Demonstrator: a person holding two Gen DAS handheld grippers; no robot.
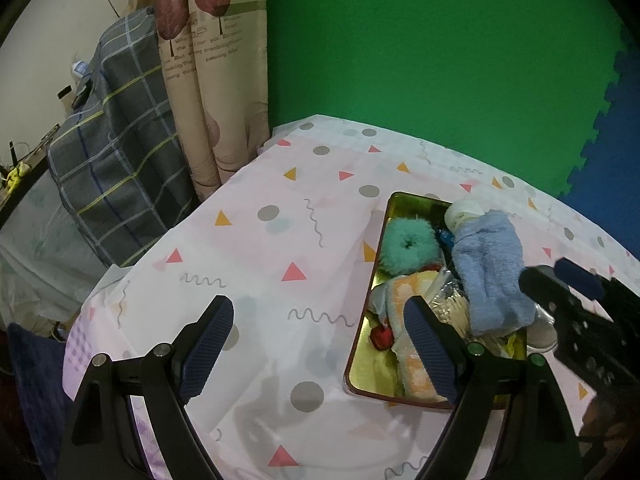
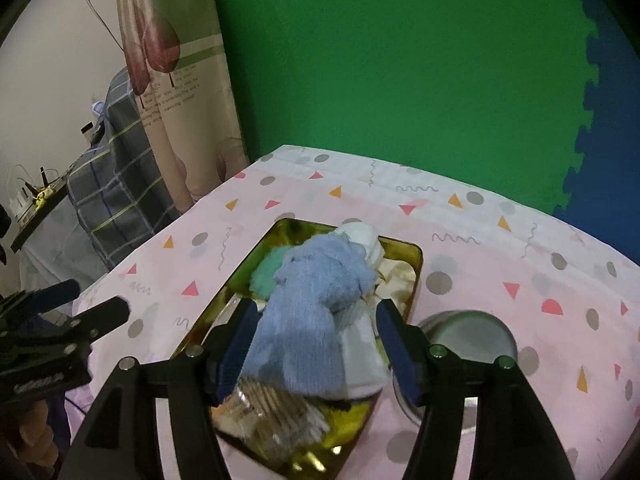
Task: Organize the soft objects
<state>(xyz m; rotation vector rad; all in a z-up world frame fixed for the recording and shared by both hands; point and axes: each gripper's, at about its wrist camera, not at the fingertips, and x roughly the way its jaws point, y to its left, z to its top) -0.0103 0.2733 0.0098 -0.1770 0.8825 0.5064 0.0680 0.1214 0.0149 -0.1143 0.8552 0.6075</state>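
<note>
Bench (image 1: 280, 248) with pastel patterned cloth carries a gold rectangular metal tin (image 2: 412, 256), already mostly packed. Fluffy light-blue sock (image 2: 312, 312) lies on top of the pile, between the right gripper (image 2: 316, 348) jaws, which are spread, not pinching it. Teal fuzzy scrunchie (image 1: 406, 246), orange-white towel (image 1: 412, 356) and white sock (image 2: 360, 240) sit inside. Left gripper (image 1: 320, 348) hangs beside the tin, jaws spread, empty. Left to do, probably: tuck the blue sock in. Round metal lid (image 2: 468, 340) sits just beside the tin.
</note>
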